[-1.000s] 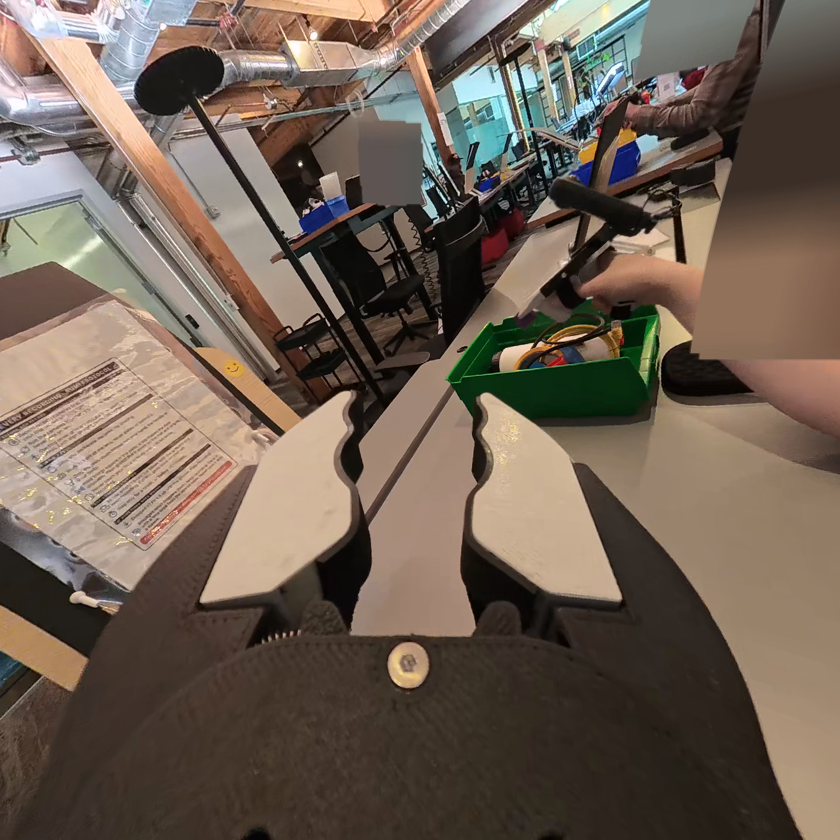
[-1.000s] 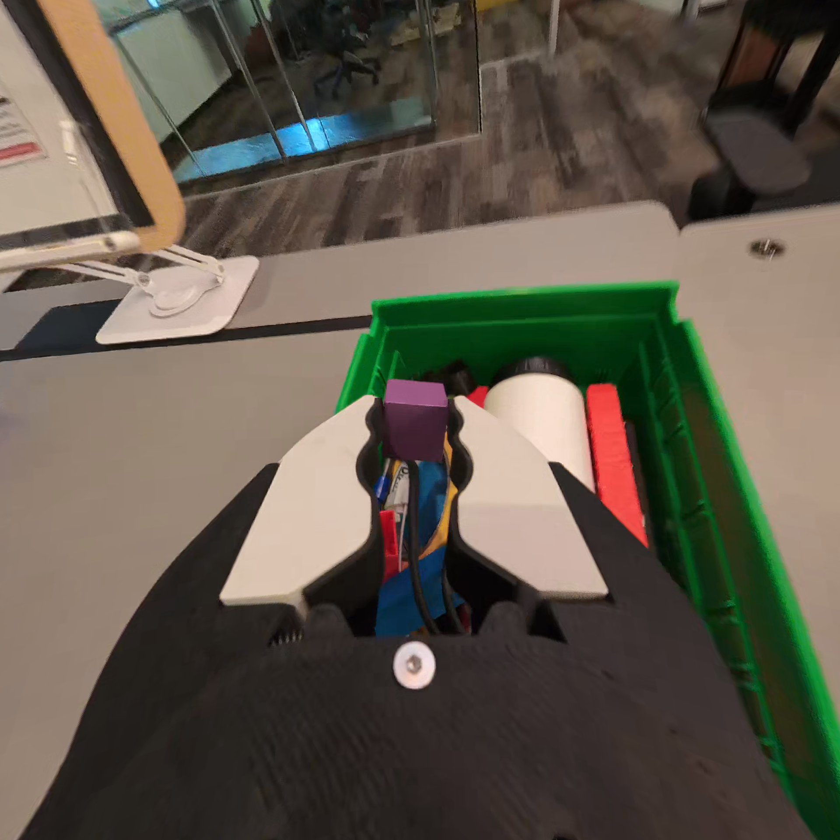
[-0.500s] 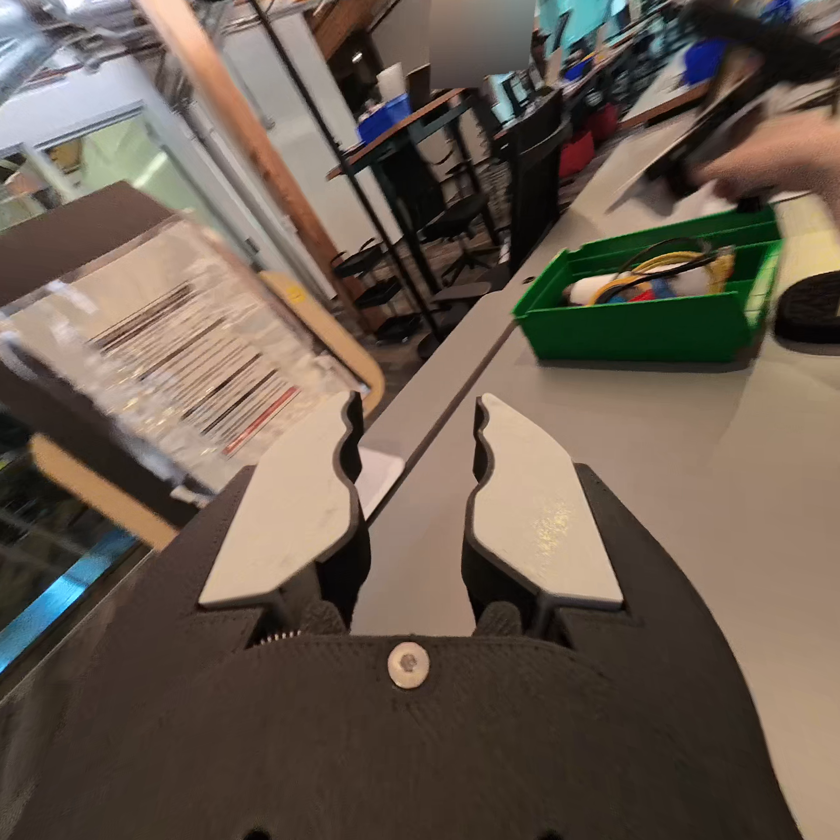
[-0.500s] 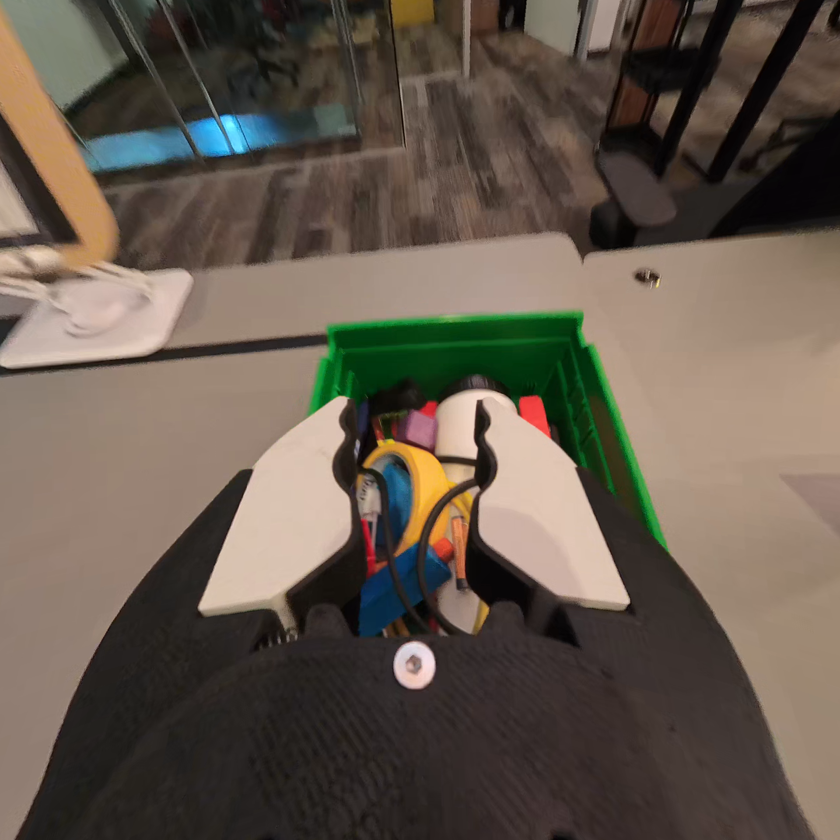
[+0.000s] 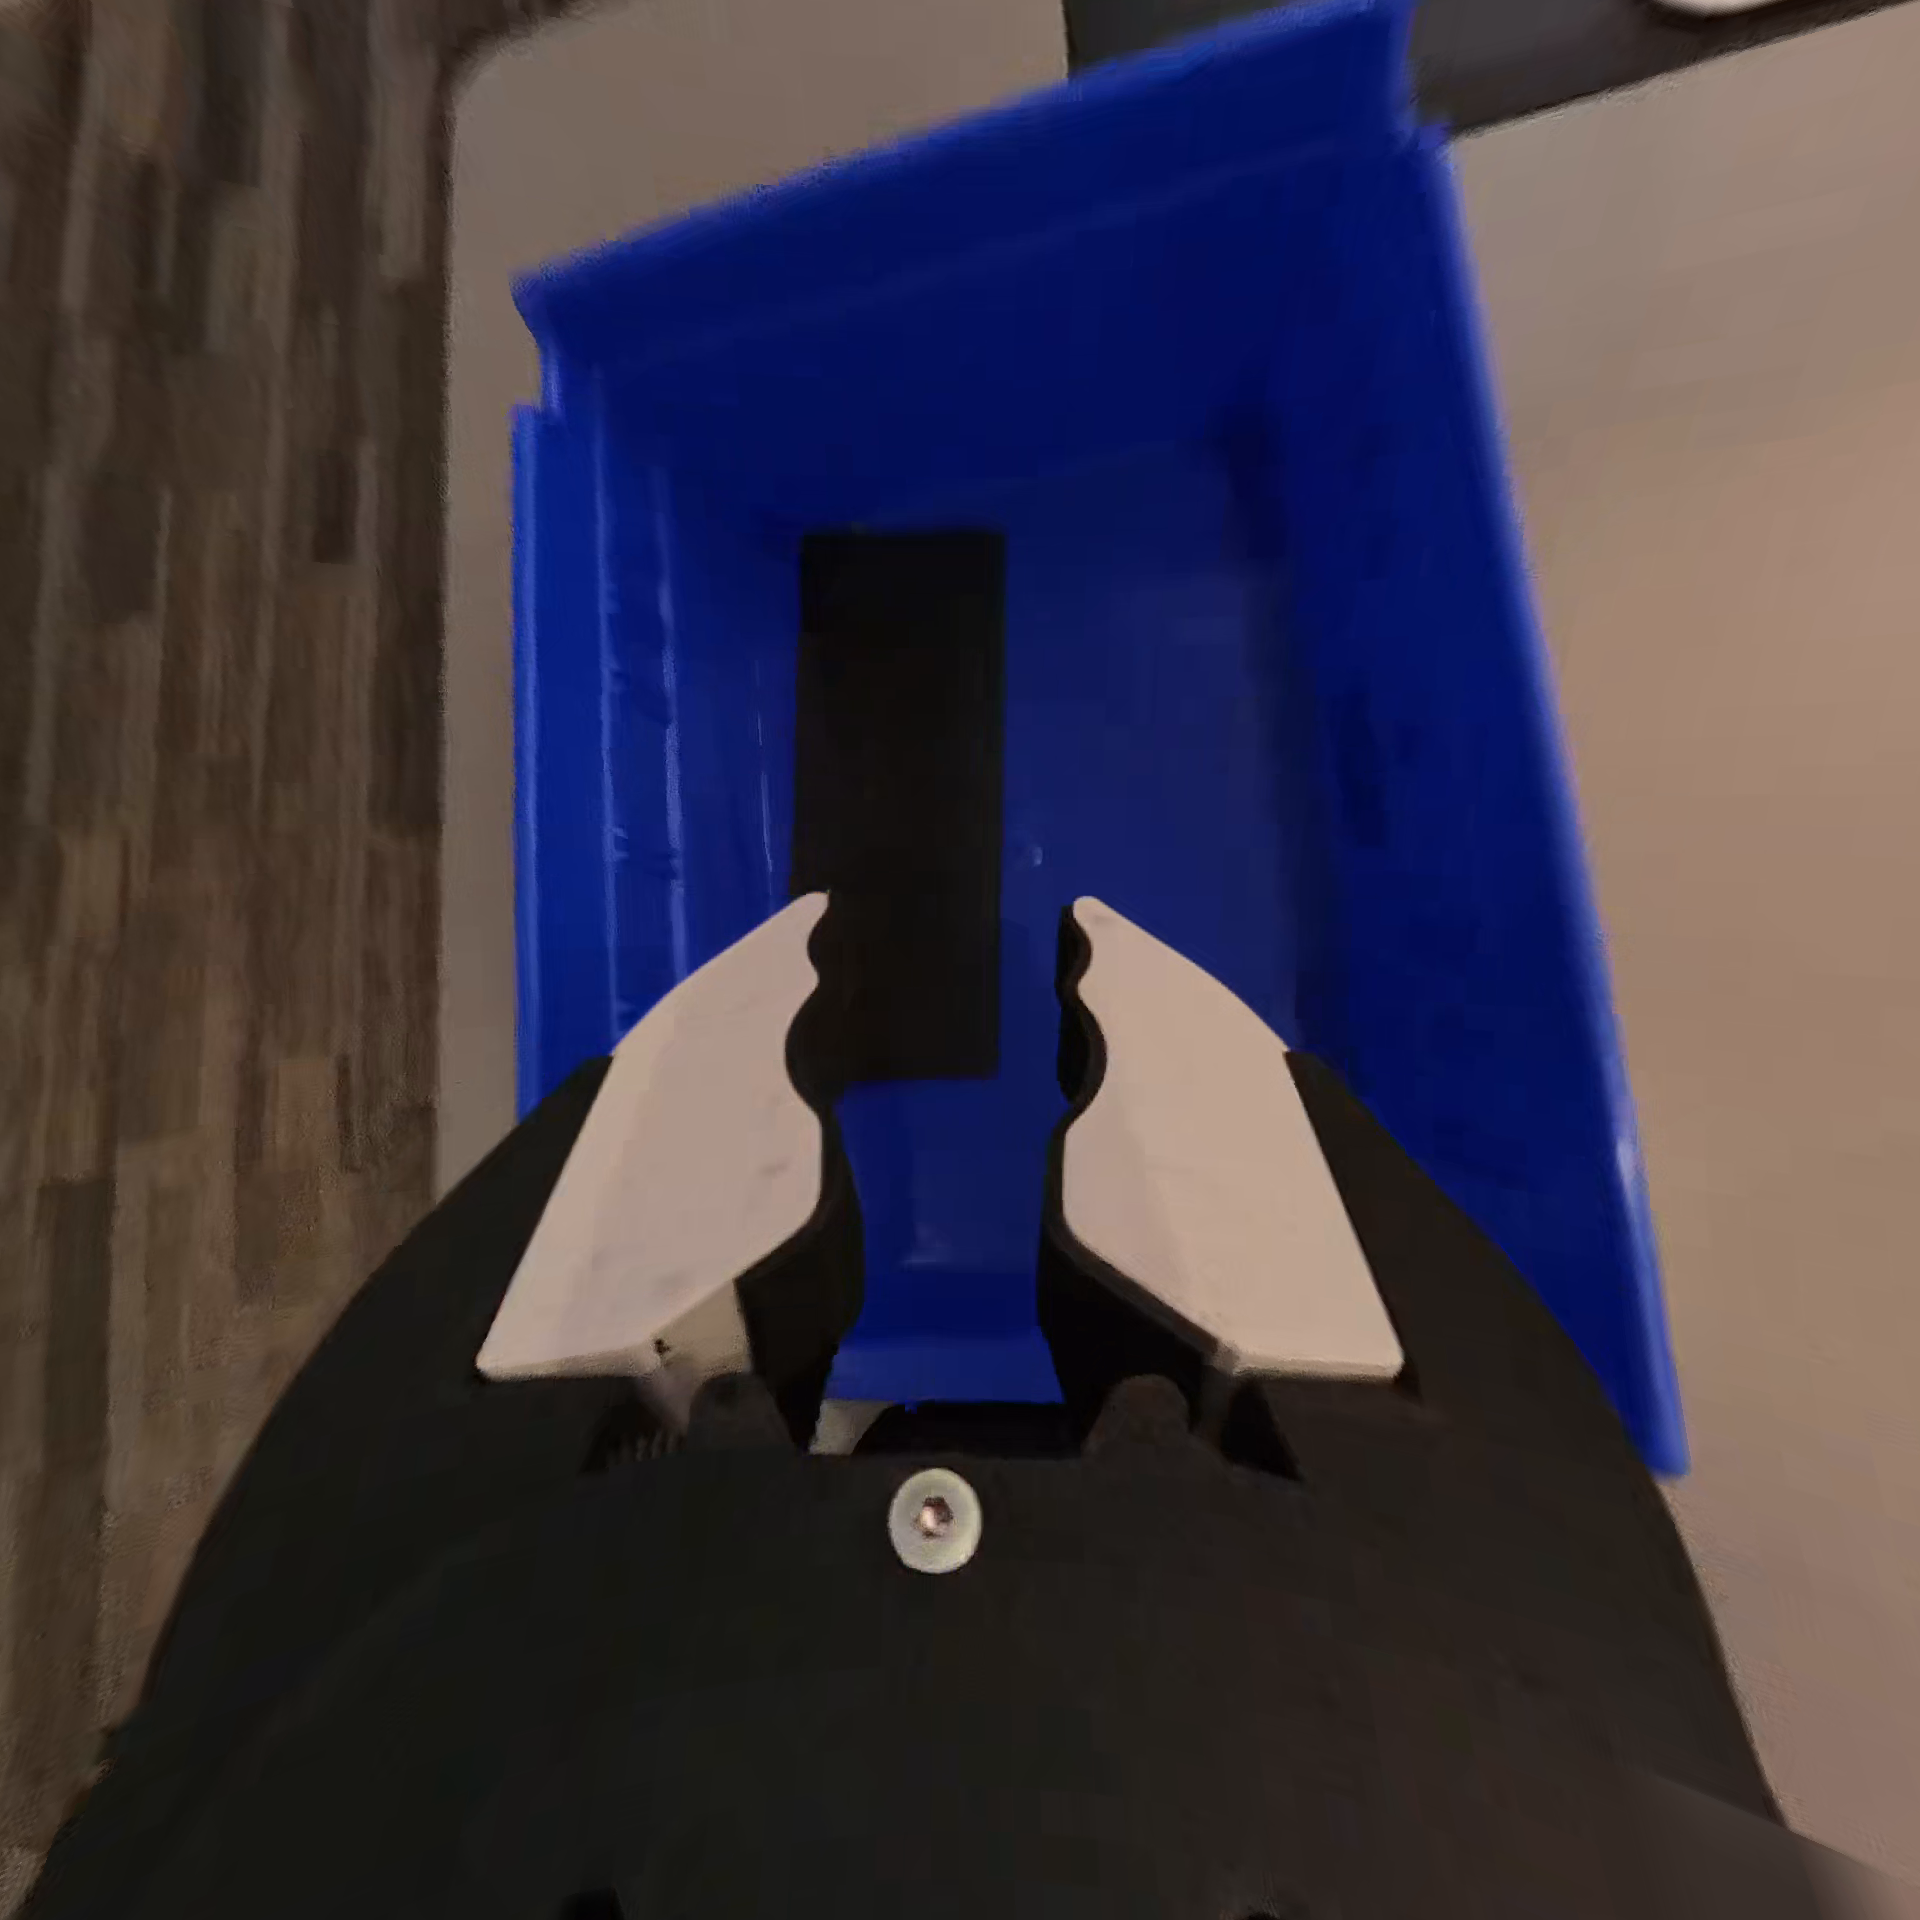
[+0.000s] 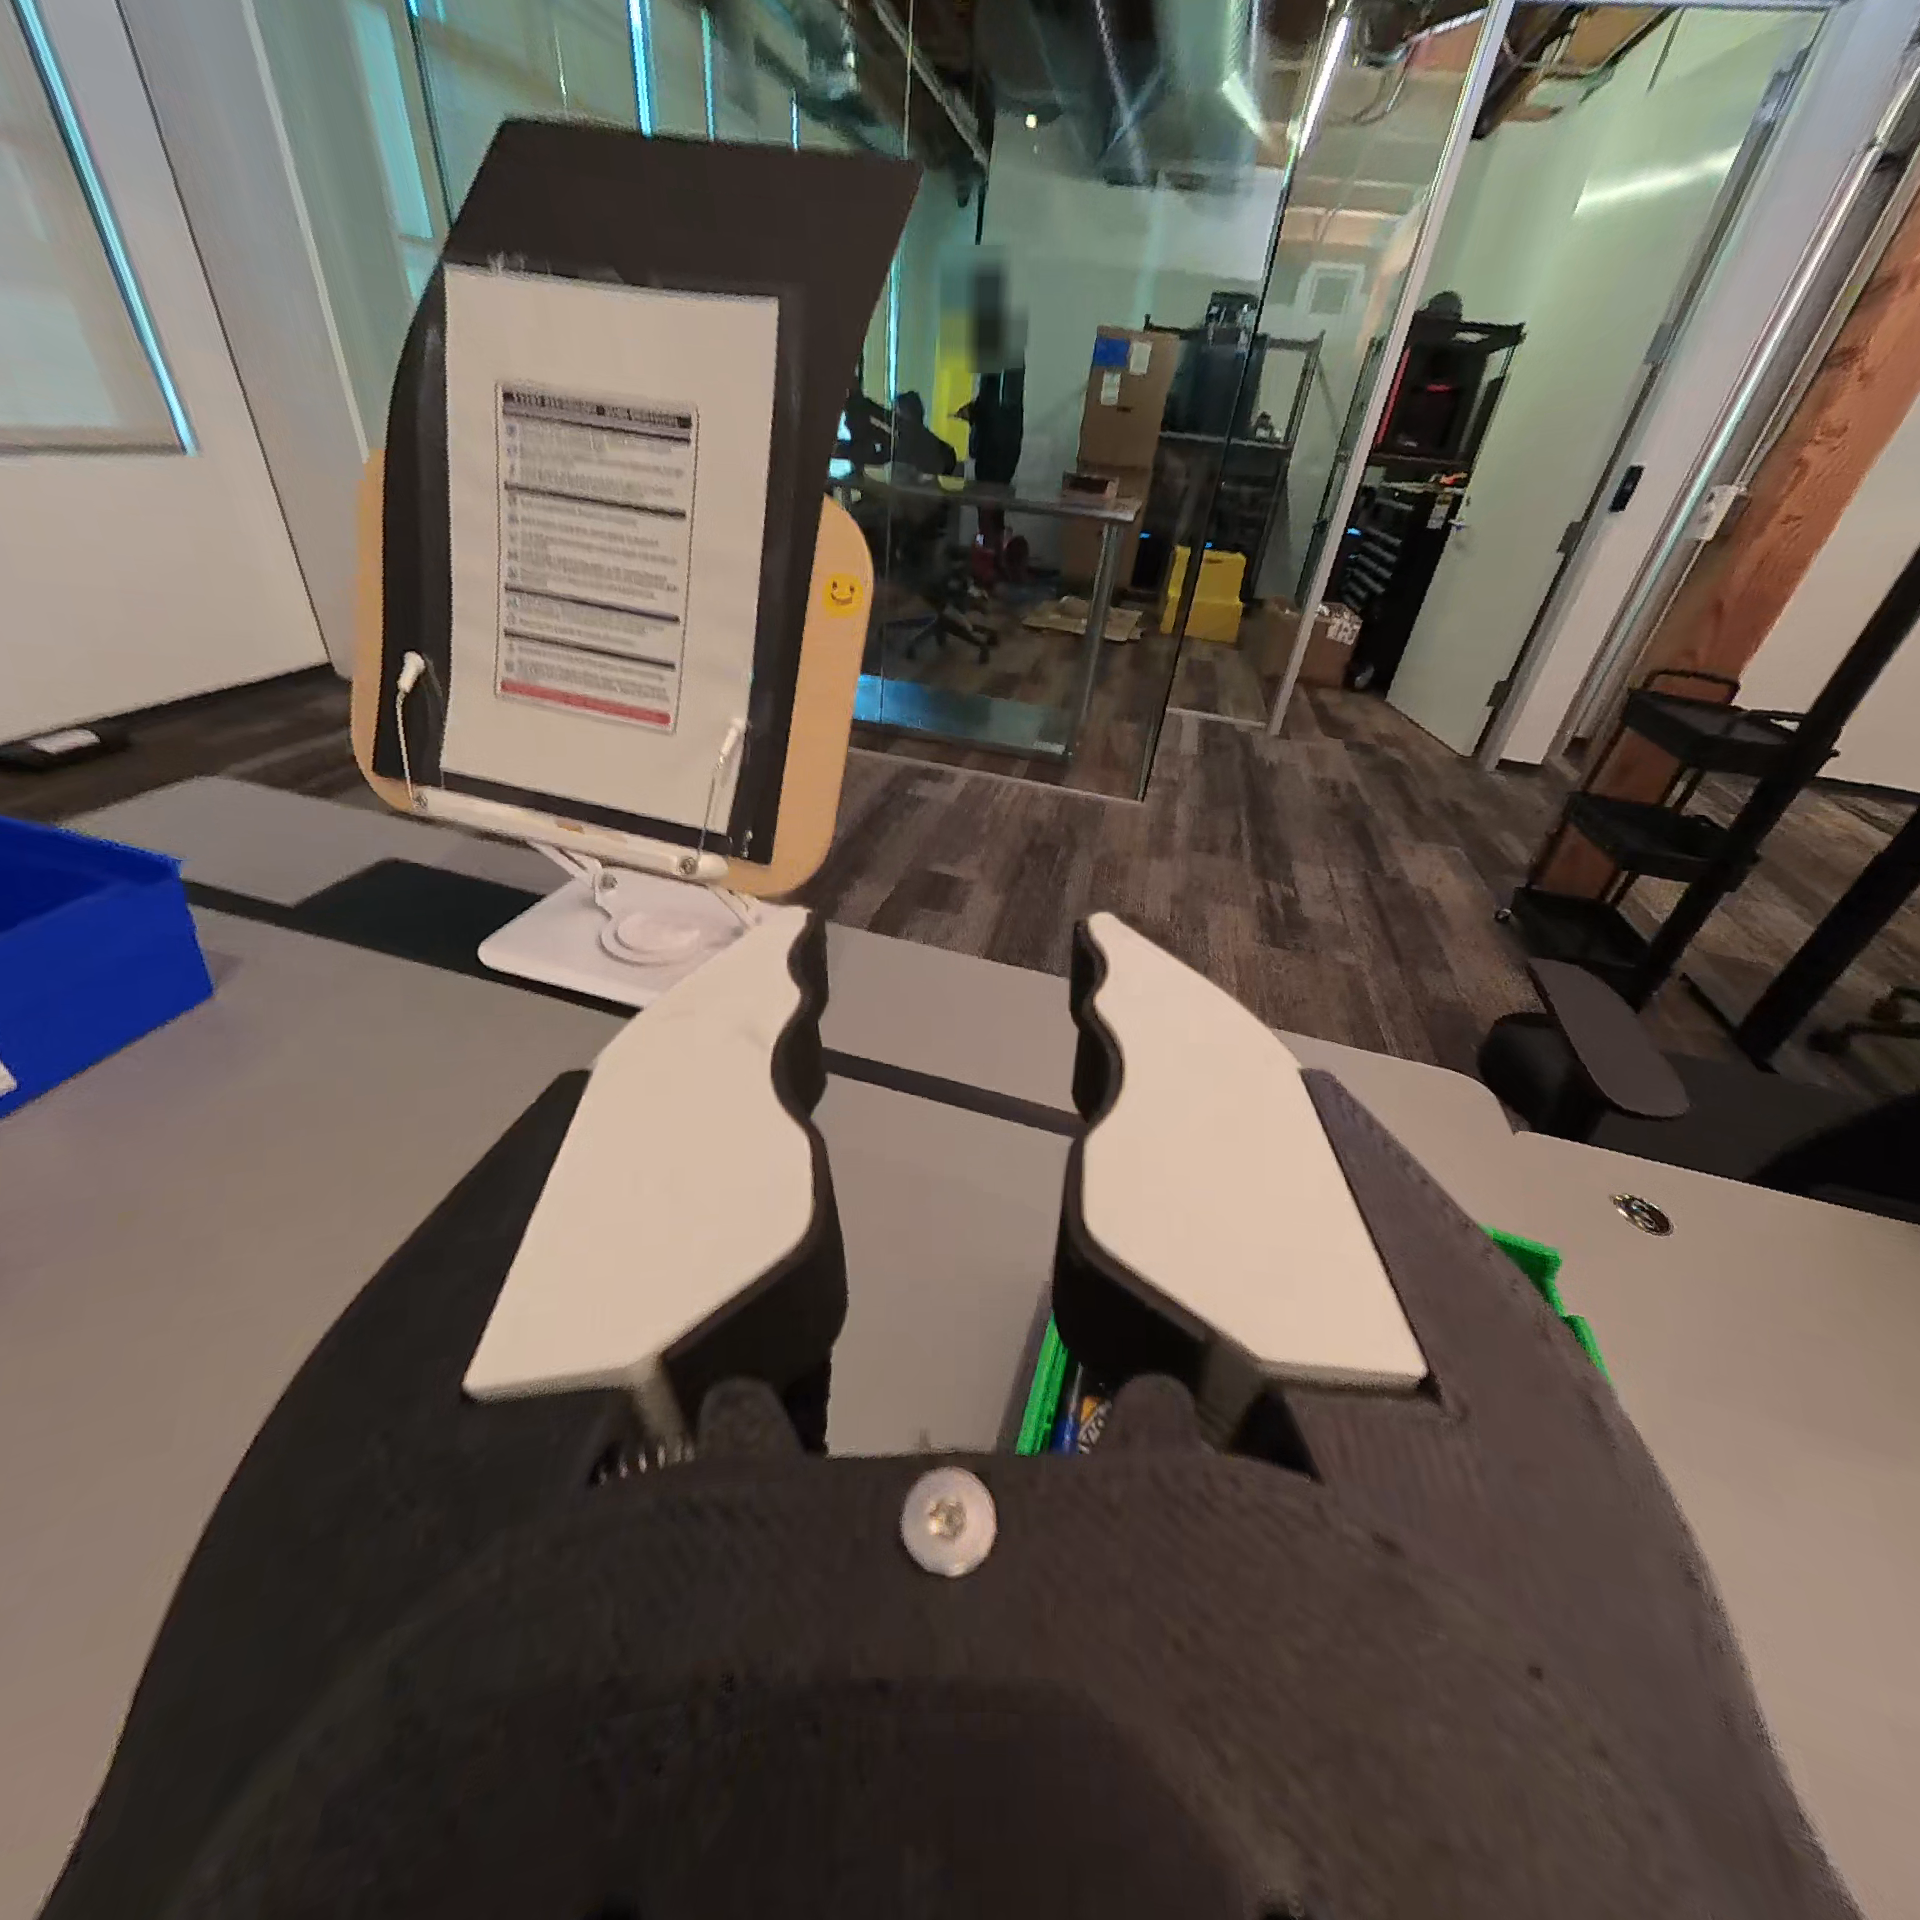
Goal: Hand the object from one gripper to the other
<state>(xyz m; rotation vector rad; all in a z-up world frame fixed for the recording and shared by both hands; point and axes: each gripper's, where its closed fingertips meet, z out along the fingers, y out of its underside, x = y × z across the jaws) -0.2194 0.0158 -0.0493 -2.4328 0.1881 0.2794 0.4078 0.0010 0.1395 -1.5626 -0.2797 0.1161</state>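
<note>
Where the left tongs (image 5: 943, 925) hang released above it, blue bin (image 5: 1299, 665): one flat black rectangle (image 5: 899, 748) inside. Green bin (image 6: 1039, 1403): beneath released, empty right tongs (image 6: 945, 971), contents largely hidden. Handover object: not identifiable.

Grey desk (image 6: 260, 1143) w/ doc stand (image 6: 613, 582); wood-plank floor (image 6: 1195, 862), glass partitions (image 6: 1122, 364), black cart (image 6: 1673, 810) at right.

The grey worktop (image 6: 312, 1143) carries a blue bin (image 6: 94, 966) at nine o'clock, a document stand (image 6: 613, 935) at twelve, and a green bin (image 6: 1538, 1278) at four.
</note>
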